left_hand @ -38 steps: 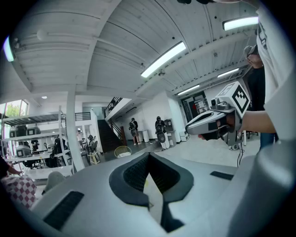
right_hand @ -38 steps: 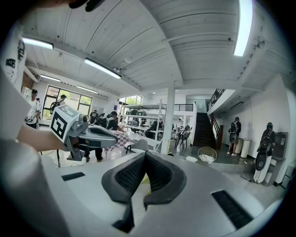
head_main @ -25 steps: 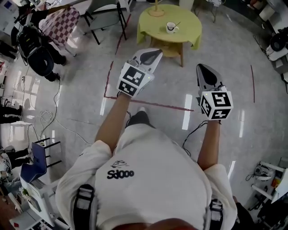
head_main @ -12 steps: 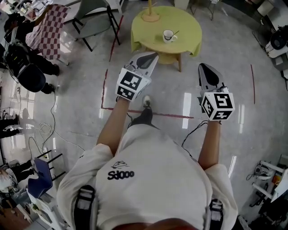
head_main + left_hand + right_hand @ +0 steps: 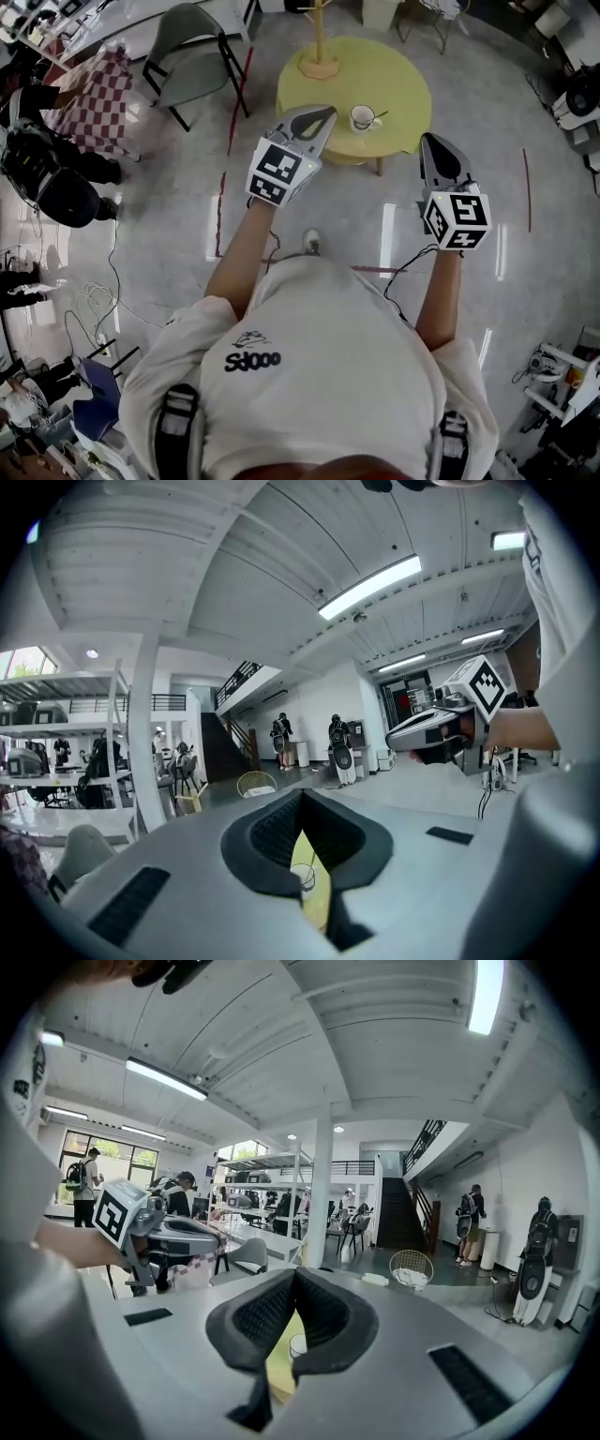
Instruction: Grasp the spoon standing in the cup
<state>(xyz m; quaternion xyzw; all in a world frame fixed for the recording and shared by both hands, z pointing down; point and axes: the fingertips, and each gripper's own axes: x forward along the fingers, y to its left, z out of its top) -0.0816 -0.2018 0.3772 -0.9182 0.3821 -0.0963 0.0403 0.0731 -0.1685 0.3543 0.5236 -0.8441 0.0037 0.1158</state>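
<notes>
A white cup [image 5: 362, 118] stands on the round yellow table [image 5: 394, 80], and a spoon [image 5: 381, 116] leans out of it to the right. My left gripper [image 5: 324, 111] hovers shut and empty at the table's near left edge, a little left of the cup. My right gripper [image 5: 430, 140] is held shut and empty off the table's near right edge. Past the shut pads in the left gripper view, the cup [image 5: 303, 877] shows as a small shape on the yellow top. In the right gripper view the cup [image 5: 297, 1344] looks much the same.
A wooden stand [image 5: 322, 56] sits at the table's far left. A grey folding chair [image 5: 192, 54] and a checked cloth [image 5: 89, 89] are off to the left. Red tape lines [image 5: 229, 141] mark the shiny floor. People stand at the left edge [image 5: 42, 173].
The person has walked forward: the table and cup are now nearer the grippers. Both grippers stay held out in front, jaws unchanged.
</notes>
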